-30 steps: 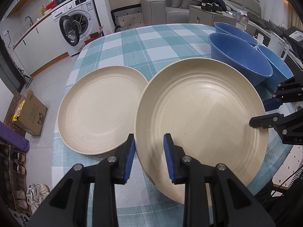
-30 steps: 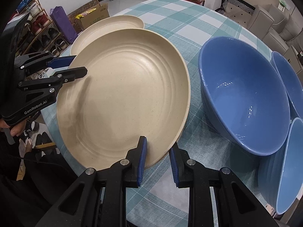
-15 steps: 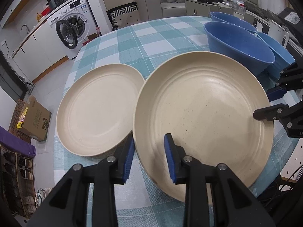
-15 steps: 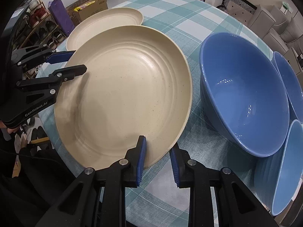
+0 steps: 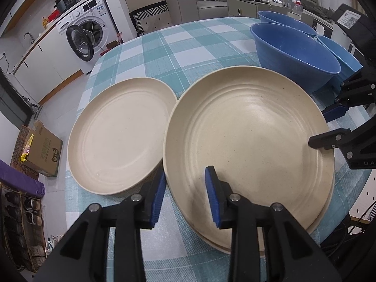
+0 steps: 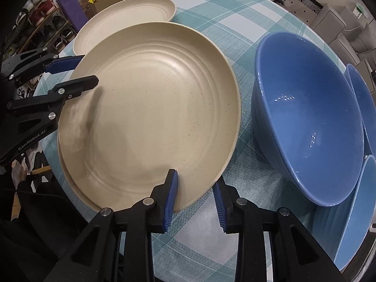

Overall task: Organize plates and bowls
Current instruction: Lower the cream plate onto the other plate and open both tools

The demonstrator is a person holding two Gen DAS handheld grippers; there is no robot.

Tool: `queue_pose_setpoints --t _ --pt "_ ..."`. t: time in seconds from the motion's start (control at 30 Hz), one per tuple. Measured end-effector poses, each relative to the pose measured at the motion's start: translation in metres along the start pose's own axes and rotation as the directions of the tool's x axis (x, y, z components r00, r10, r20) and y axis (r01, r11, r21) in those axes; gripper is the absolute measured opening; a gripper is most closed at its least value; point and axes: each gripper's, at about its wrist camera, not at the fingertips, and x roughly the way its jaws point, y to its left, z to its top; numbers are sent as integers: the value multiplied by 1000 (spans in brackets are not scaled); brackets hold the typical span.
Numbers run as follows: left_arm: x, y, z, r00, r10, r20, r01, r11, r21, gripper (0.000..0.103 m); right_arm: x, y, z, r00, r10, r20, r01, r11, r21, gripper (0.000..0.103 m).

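Both tools, left [image 5: 185, 197] and right [image 6: 196, 202], have just loosened around the top plate [image 5: 246, 141], hiding another beneath.

Black left gripper [image 5: 184, 196], blue ribbed pads; silver screws, "GenRobot.AI" lettering

1. A lower cream plate [image 6: 70, 176] lies under the top cream plate [image 6: 150, 108]; only a thin crescent of its rim shows past the top plate's near-left edge.
2. Beside the big blue bowl [image 6: 305, 117], two more blue bowls [image 6: 362, 103] are cut off by the picture's right edge in the right wrist view.
3. The far cream plate [image 5: 117, 136] has its near-right rim hidden behind the top cream plate.
4. Whether the left fingers [image 5: 212, 195] still press the top plate's rim cannot be told.
5. The counter [image 5: 188, 42] disappears under the gripper bodies nearest the top plate.
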Motion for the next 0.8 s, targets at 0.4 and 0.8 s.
queue_pose_setpoints --t 0.4,0.8 --pt "-1 -2 -2 1000 3 -12 -3 1000 25 40 12 5 19 999 -7 -35 6 999 -34 35" --pt "-5 -3 -1 1000 -4 10 3 1000 25 55 12 16 20 999 -1 -41 -1 998 -66 41"
